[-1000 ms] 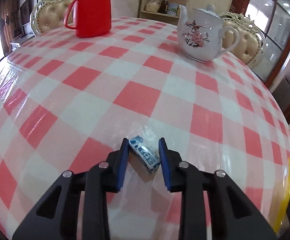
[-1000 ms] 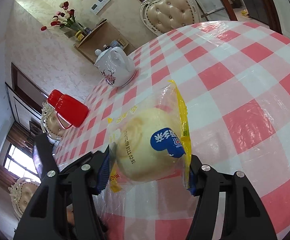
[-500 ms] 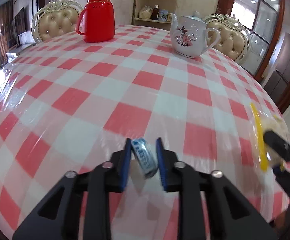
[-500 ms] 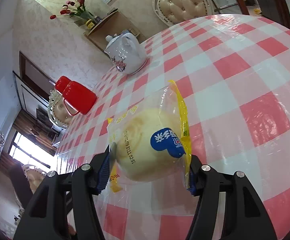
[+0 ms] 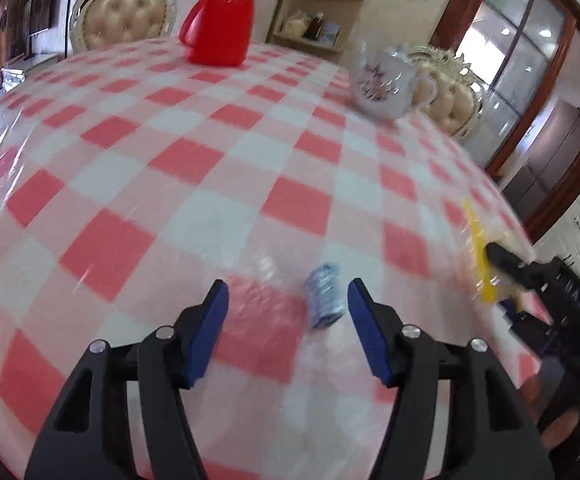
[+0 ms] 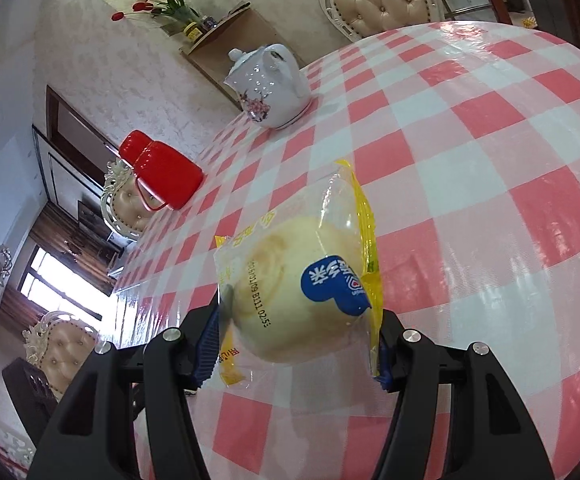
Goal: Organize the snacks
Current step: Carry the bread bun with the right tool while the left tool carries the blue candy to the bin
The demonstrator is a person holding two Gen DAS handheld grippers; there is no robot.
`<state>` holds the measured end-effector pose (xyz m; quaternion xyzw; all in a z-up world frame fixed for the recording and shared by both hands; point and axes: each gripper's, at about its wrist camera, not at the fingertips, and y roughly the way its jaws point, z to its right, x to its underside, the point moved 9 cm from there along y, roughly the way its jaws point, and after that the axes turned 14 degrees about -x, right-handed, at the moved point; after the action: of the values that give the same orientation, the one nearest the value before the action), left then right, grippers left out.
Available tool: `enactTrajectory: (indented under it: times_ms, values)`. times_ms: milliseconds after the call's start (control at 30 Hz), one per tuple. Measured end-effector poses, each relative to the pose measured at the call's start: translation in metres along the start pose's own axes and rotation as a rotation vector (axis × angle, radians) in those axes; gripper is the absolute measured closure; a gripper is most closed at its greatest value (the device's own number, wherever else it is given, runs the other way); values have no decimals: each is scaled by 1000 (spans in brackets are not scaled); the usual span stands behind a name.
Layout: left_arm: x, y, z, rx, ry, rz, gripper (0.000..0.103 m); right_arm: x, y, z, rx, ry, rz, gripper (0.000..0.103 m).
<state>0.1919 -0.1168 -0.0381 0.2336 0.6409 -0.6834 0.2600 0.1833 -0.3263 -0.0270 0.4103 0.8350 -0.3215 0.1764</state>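
Observation:
A small blue-and-white wrapped candy [image 5: 324, 298] lies on the red-and-white checked tablecloth [image 5: 194, 160], blurred by motion. My left gripper [image 5: 288, 312] is open around it, the candy nearer the right finger and touching neither. My right gripper [image 6: 296, 344] is shut on a wrapped bread bun [image 6: 302, 292] in a clear and yellow bag, held above the table. The right gripper [image 5: 506, 266] and its bun [image 5: 478, 256] also show at the right edge of the left wrist view.
A red thermos jug [image 5: 220, 20] and a white floral teapot [image 5: 386, 80] stand at the far side of the round table. Padded chairs [image 5: 124, 12] ring the table. A shelf [image 5: 318, 24] stands against the back wall.
My left gripper has opened wide and let go of the candy, which now lies on the cloth between the fingers. The right gripper still holds the bun and has tilted slightly.

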Motion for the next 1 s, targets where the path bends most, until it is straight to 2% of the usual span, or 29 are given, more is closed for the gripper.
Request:
enactTrajectory:
  times_ms: [67,100,167,233,300,333,400,467,633,733,867,1000]
  values:
    - [-5,-2,17,-45,72,53,42,0,0,-1,5,-14,-4,44]
    - [-6,1,21,-77,89,55,45,0,0,-1,6,-14,-5,44]
    - [1,16,27,-101,128,13,74,0,0,0,1,-8,-6,44]
    - [5,28,29,-86,147,-36,79,0,1,-1,2,-16,-9,43]
    - [1,25,28,-85,153,-8,81,1,2,-3,-2,-28,-14,43]
    - [3,26,29,-87,168,-17,88,1,3,-4,-3,-34,-16,43]
    - [5,25,28,-112,194,-11,89,1,2,-6,-7,-43,-16,43]
    - [8,21,27,-107,207,-2,89,0,1,-6,-11,-47,-14,43]
    - [-3,-3,0,-74,119,38,89,-1,3,-6,-26,-46,-17,43]
    - [-9,-16,-19,-80,75,69,89,1,4,-7,-31,-57,-22,44]
    - [0,-24,-46,-72,11,55,89,8,1,-17,-76,-50,-30,43]
    - [4,-38,-60,-76,-6,74,89,29,-8,-39,-66,-128,-46,44]
